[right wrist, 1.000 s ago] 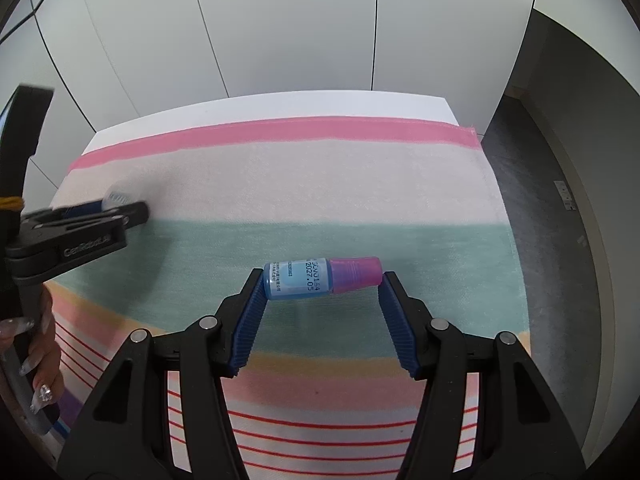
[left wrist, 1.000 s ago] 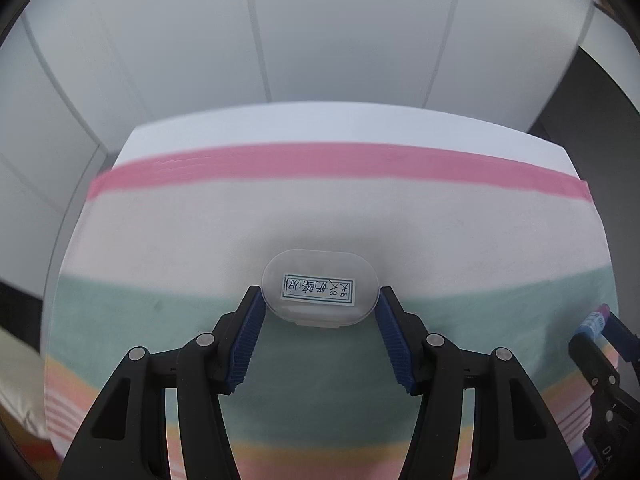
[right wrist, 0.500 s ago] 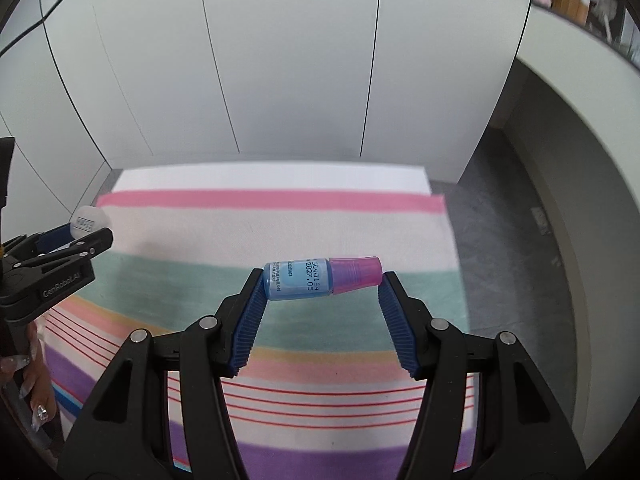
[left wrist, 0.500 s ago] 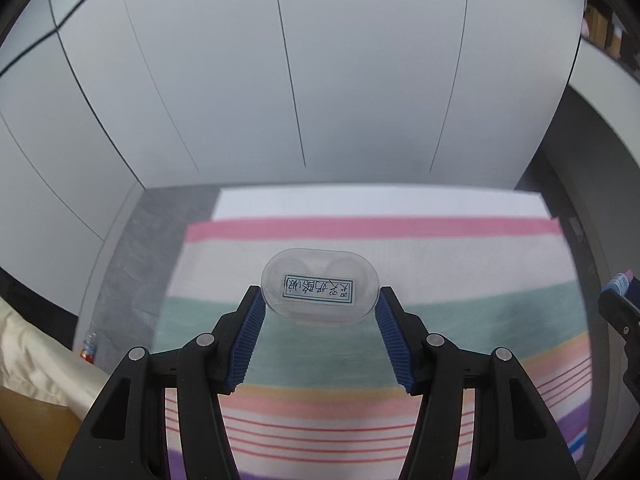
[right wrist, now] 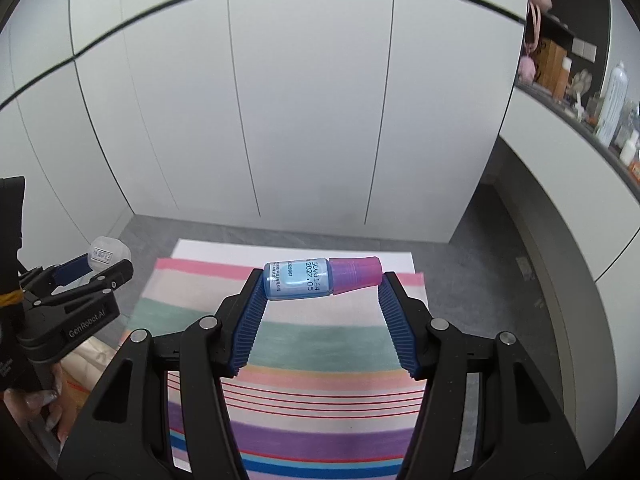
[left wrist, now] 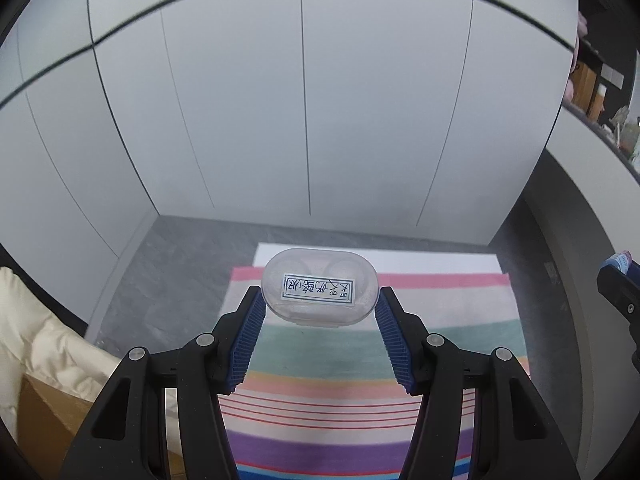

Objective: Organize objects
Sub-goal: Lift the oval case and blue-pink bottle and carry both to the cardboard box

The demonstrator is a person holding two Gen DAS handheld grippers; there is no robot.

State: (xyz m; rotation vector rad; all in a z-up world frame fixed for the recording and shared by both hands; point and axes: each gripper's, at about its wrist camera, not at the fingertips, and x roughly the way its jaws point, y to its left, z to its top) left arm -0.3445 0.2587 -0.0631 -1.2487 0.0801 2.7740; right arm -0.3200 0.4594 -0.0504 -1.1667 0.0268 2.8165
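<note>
A clear oval plastic case [left wrist: 320, 286] with a handwritten white label is clamped lengthwise in my left gripper [left wrist: 320, 300], high above the striped cloth [left wrist: 372, 364]. My right gripper [right wrist: 322, 284] is shut on a small blue bottle with a pink cap [right wrist: 320, 278], held sideways between the blue pads. From the right wrist view the left gripper [right wrist: 100, 268] shows at the left edge with the clear case [right wrist: 106, 254] at its tip. The tip of the right gripper [left wrist: 620, 288] and its bottle show at the right edge of the left wrist view.
The striped cloth [right wrist: 332, 344] covers a table far below, on a grey floor [left wrist: 172, 280] before white cabinet doors [left wrist: 304, 100]. A cream cushion [left wrist: 40, 332] and cardboard box [left wrist: 44, 416] lie at lower left. A shelf [right wrist: 576, 92] with bottles runs along the right wall. A hand [right wrist: 44, 408] grips the left tool.
Both grippers have risen well above the table with their objects still held; the striped cloth now looks much smaller and farther, and the floor and cabinets have come into view.
</note>
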